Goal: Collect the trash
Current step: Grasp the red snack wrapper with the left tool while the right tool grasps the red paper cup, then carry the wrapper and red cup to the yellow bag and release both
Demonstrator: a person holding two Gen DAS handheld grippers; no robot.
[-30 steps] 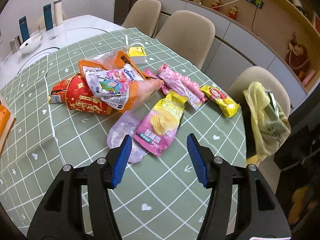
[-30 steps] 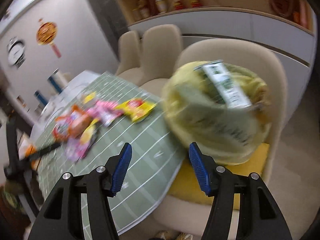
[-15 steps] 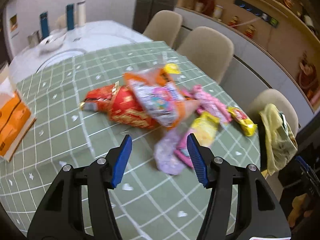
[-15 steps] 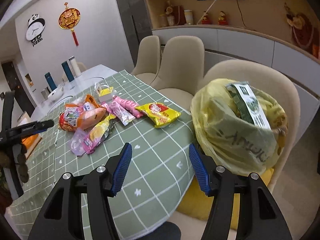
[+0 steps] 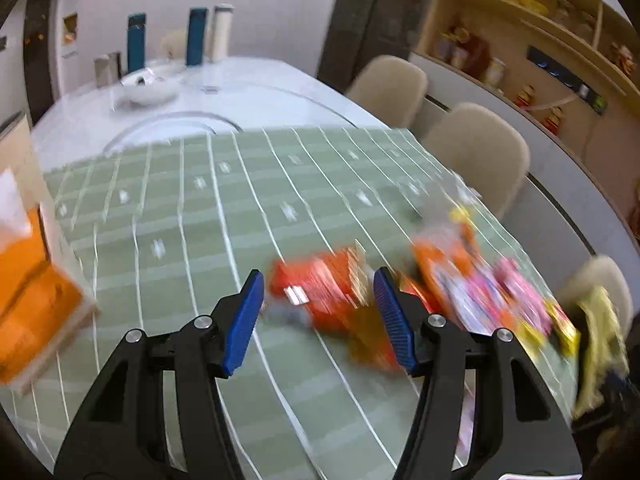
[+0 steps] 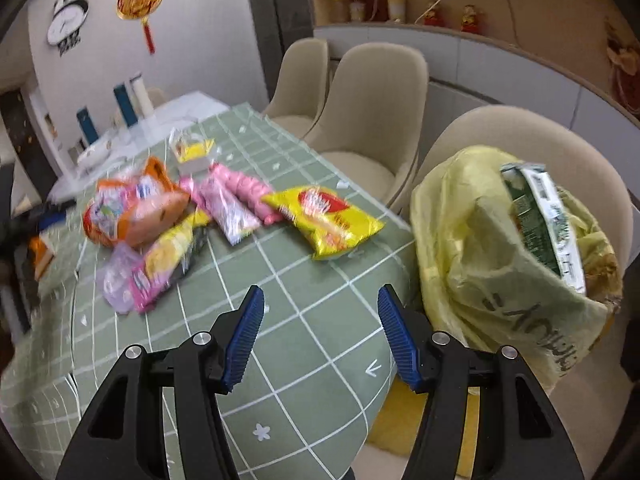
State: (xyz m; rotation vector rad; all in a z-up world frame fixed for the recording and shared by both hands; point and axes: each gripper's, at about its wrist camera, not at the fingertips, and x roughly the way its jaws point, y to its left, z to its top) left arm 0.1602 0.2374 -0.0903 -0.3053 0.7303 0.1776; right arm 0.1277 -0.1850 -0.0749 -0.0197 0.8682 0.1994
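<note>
Both grippers are released and carry nothing. The left gripper [image 5: 319, 312] has its jaws parted, framing a red packet [image 5: 320, 296] on the green checked tablecloth [image 5: 192, 216] but apparently short of it — no pad contact shows, and blur prevents certainty. The right gripper [image 6: 320, 330] stands likewise parted over bare cloth at the near table edge.

The trash lies clustered mid-table: an orange bag [image 6: 132, 208], pink wrappers [image 6: 236, 196], a yellow-and-red packet [image 6: 328, 220] nearest the right edge, and a pink-and-yellow packet [image 6: 160, 268] nearer in. The yellow plastic bag [image 6: 500, 264] sits open-mouthed on the chair [image 6: 520, 136] just right of the table, evidently placed to receive wrappers within short reach; a green-and-white carton [image 6: 540, 216] already protrudes from it.

Legible writing: none. The dark print on the bag and the packet logos are too blurred to read.
</note>
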